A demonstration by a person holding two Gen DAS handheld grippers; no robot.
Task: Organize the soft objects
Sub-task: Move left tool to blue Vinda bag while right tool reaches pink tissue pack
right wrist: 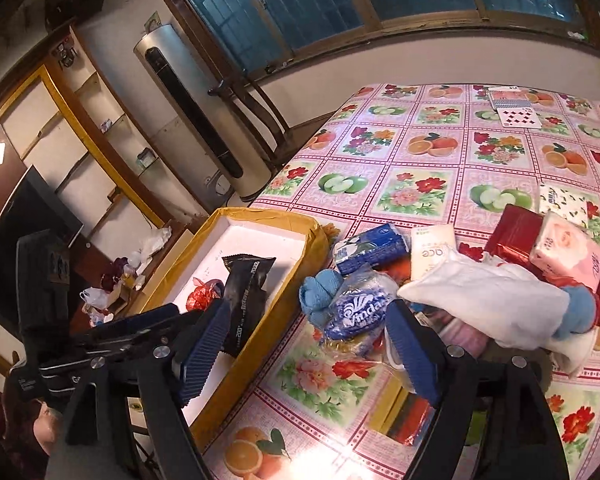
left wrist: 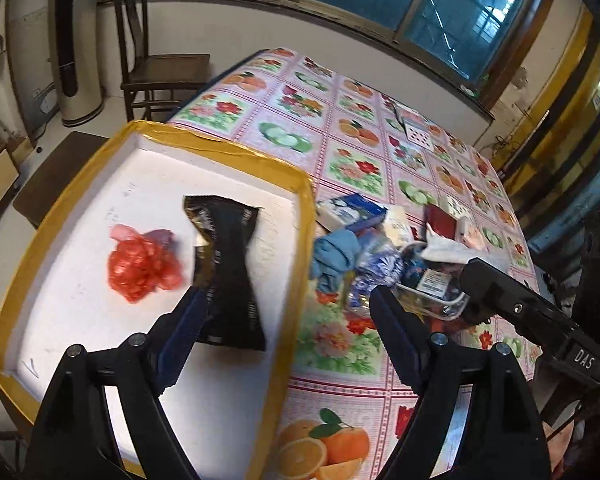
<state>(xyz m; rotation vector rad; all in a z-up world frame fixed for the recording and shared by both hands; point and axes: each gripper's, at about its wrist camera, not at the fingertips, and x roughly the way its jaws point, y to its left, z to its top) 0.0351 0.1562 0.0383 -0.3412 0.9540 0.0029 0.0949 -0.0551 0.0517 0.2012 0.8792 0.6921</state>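
Both tongs gape empty; a creased black packet lies beside a crumpled red bag.

Windows: blue-tinted, wood-framed.
Walls: white.
Chair: dark wood.
Air conditioner: tall, standing beside the chair.
Worktop: fruit-and-flower cloth.

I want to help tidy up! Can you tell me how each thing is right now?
Left tongs: open, empty.
Right tongs: open, empty.
Foam tray: on the table edge, holding two things.
Black packet: lying flat in the tray.
Red plastic bag: crumpled in the tray.
Blue cloth: bunched on the table.
White cloth: draped over the pile.
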